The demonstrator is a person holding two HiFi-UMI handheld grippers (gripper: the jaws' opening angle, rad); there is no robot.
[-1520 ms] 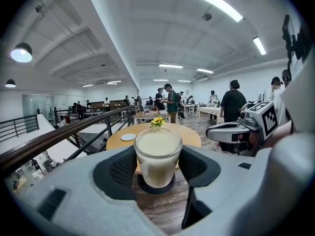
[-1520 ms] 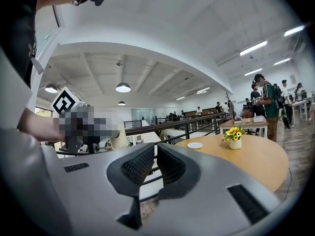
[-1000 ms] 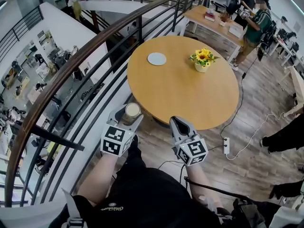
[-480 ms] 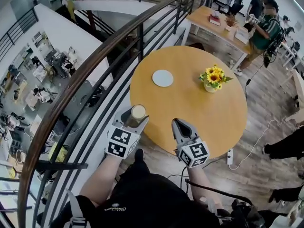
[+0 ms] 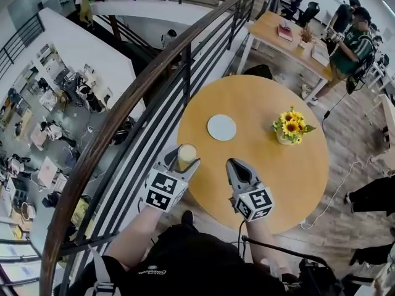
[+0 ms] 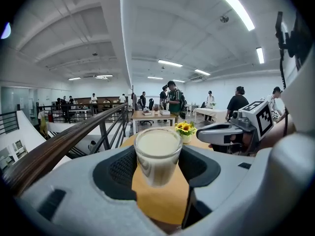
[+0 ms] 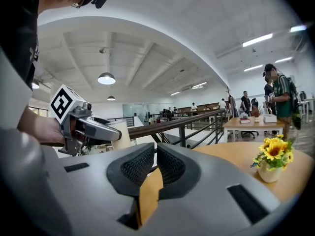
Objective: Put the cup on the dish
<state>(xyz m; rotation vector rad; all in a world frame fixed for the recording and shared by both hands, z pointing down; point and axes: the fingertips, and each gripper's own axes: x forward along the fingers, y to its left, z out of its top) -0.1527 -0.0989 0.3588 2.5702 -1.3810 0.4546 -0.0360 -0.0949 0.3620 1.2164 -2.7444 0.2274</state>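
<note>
A round wooden table stands on a mezzanine with a wood plank floor, just beside a black metal railing topped by a brown handrail. Beyond the railing, an open lower level holds desks and equipment. A rectangular wooden table stands farther back, with people near it. Long strip lights run across the white ceiling.

Dressed in a black short-sleeved top with a small pale print on the chest. Equipped with a left gripper and a right gripper of pale grey moulded plastic, lined with black ribbed pads inside the jaws, each backed by a white cube bearing black square markers.
</note>
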